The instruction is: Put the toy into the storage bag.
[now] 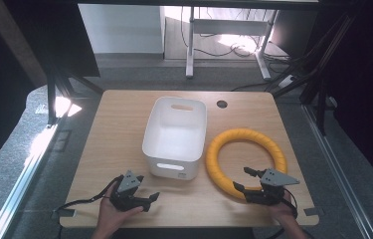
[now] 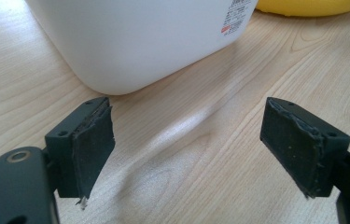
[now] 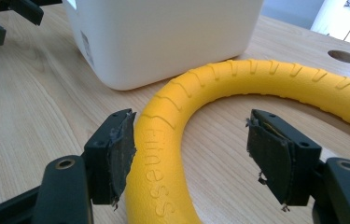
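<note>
The yellow ring [image 3: 163, 186] reads "Fitness" in raised letters.

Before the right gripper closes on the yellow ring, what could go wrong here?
1. The right gripper straddles the yellow ring off-centre: one pad nearly touches it, the other stands far off. Closing may push the ring sideways rather than grip it.
2. The ring looks wider than the white bin, so it may catch on the rim instead of dropping in.
3. The bin stands close beside the ring, so lifting one side could knock it.
</note>
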Demonstrator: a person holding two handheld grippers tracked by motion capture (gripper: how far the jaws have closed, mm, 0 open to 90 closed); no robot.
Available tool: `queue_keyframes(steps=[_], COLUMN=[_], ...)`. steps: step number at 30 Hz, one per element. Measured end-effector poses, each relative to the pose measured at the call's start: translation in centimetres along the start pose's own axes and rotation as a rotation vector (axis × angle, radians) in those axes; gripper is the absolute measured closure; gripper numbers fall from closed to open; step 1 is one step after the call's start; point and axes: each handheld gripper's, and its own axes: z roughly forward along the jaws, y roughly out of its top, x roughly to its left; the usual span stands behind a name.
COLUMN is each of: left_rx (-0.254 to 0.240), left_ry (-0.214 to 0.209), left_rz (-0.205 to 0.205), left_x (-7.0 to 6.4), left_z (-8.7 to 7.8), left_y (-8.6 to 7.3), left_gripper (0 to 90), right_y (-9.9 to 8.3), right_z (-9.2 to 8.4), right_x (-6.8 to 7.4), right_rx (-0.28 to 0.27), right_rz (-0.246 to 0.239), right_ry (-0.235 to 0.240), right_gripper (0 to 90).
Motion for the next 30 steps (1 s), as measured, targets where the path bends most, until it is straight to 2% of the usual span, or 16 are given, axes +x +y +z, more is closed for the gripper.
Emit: queue_keyframes(steps=[4, 6, 11, 19, 25, 30], left_rx=[-0.004, -0.005, -0.017, -0.017, -0.029, -0.033], left_ry=[-0.005, -0.006, -0.007, -0.003, 0.011, 0.019], left_rz=[0.002, 0.003, 0.006, 0.011, 0.018, 0.023], left_x=[0.0, -0.1, -0.1, -0.1, 0.0, 0.0], left_z=[0.1, 0.1, -0.1, -0.1, -0.3, -0.4], left_y=[0.0, 0.0, 0.0, -0.1, 0.0, 0.0], left_gripper=[17.4, 17.4, 17.2, 17.2, 17.6, 18.4], right_y=[0.0, 0.2, 0.5, 0.7, 0.8, 1.0], right_z=[-0.1, -0.1, -0.1, -0.3, -0.7, -1.0], right_x=[0.0, 0.0, 0.1, -0.2, -0.4, -0.6], right_rx=[-0.002, 0.009, 0.002, 0.027, 0.028, 0.027], right_rz=[0.003, 0.026, 0.043, 0.076, 0.090, 0.082], right_ry=[0.010, 0.017, 0.052, 0.075, 0.077, 0.063], right_gripper=[31.6, 31.6, 30.9, 30.6, 30.1, 31.0])
